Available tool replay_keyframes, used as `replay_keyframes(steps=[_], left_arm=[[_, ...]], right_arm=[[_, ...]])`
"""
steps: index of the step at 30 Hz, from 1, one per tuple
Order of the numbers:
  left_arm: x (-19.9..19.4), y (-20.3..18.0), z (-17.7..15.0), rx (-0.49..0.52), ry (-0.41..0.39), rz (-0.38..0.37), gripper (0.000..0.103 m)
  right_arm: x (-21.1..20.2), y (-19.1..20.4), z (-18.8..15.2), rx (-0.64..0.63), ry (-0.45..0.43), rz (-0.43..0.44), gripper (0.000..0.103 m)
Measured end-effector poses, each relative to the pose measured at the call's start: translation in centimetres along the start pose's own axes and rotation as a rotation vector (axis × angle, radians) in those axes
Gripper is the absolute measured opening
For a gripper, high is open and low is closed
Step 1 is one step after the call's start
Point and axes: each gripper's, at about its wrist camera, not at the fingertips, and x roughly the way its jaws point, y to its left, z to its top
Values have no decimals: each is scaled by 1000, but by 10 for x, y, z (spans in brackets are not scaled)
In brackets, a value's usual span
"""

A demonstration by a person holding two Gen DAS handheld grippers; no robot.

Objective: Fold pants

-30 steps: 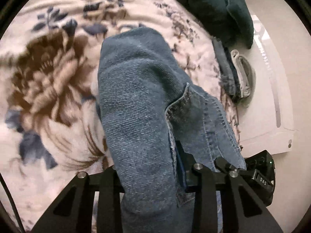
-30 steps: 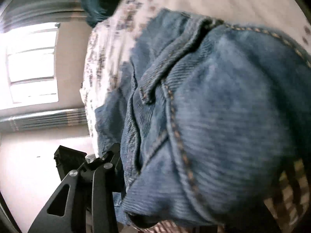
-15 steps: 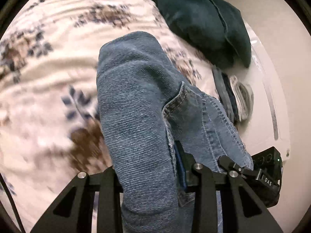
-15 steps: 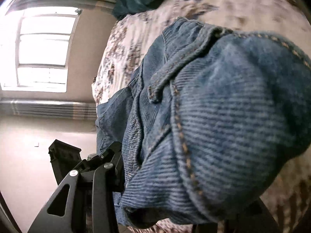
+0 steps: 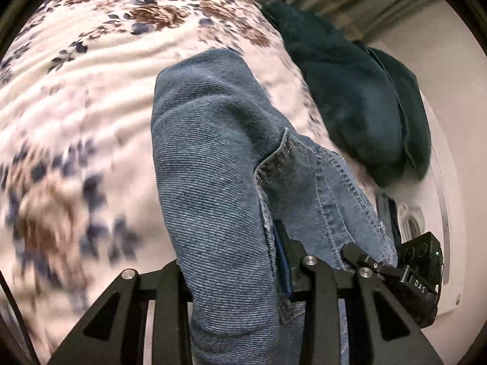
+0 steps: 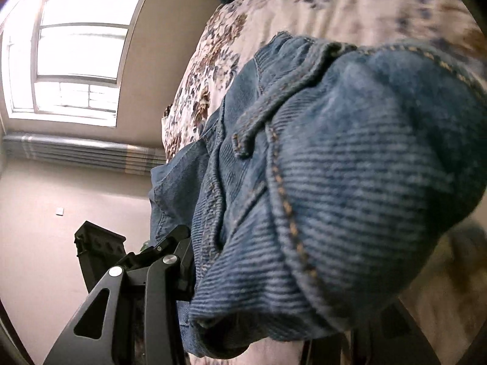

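Carrying jeans [image 5: 219, 164] over bed [image 5: 76, 70] | left gripper [image 5: 240, 276] pinching denim; right gripper [image 6: 243, 298] pinching waistband | risk: bunched cloth slipping, skewing fold

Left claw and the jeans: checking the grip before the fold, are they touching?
Touching. The left wrist view shows the left claw clamped on the jeans, denim bunched between both black fingers.
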Motion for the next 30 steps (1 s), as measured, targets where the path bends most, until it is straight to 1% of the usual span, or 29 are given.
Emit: replay_keyframes(steps=[3, 4, 6, 9, 10, 13, 17, 19, 21, 23, 24, 25, 26, 27, 28, 29, 30], left_arm=[[25, 32, 31, -20, 6, 2, 31], [29, 41, 39, -27, 11, 3, 30], [41, 54, 50, -9, 22, 22, 31], [53, 65, 58, 20, 45, 43, 31], [56, 68, 58, 24, 53, 46, 31], [60, 72, 53, 25, 61, 44, 31], [61, 76, 44, -1, 56, 32, 31], [61, 76, 43, -14, 50, 28, 31], [60, 75, 42, -30, 54, 39, 36], [58, 73, 42, -54, 66, 68, 41], [56, 70, 41, -61, 73, 83, 42], [55, 68, 41, -63, 79, 98, 44], [52, 65, 39, -63, 83, 115, 45], [47, 61, 37, -59, 77, 145, 46], [43, 58, 35, -53, 68, 171, 52], [37, 54, 33, -46, 52, 190, 60], [29, 48, 29, -30, 30, 215, 67]], right_arm=[[49, -5, 26, -16, 5, -6, 45], [63, -10, 30, -16, 10, -11, 45], [85, -20, 35, -11, 15, -11, 45], [101, -30, 29, -30, 19, -28, 45], [111, -25, 35, -30, 20, -31, 45], [124, -28, 37, -19, 22, -43, 45], [125, -42, 34, 5, 28, -55, 45], [132, -35, 41, 15, 32, -54, 46], [133, -38, 43, 39, 44, -62, 49], [135, -39, 46, 66, 59, -73, 59], [136, -41, 47, 82, 75, -89, 61], [131, -41, 42, 87, 84, -98, 64], [124, -44, 37, 91, 93, -108, 71], [123, -43, 35, 94, 113, -126, 73], [118, -42, 32, 89, 124, -138, 79], [114, -36, 30, 66, 131, -182, 84], [110, -28, 30, 36, 128, -226, 86]])
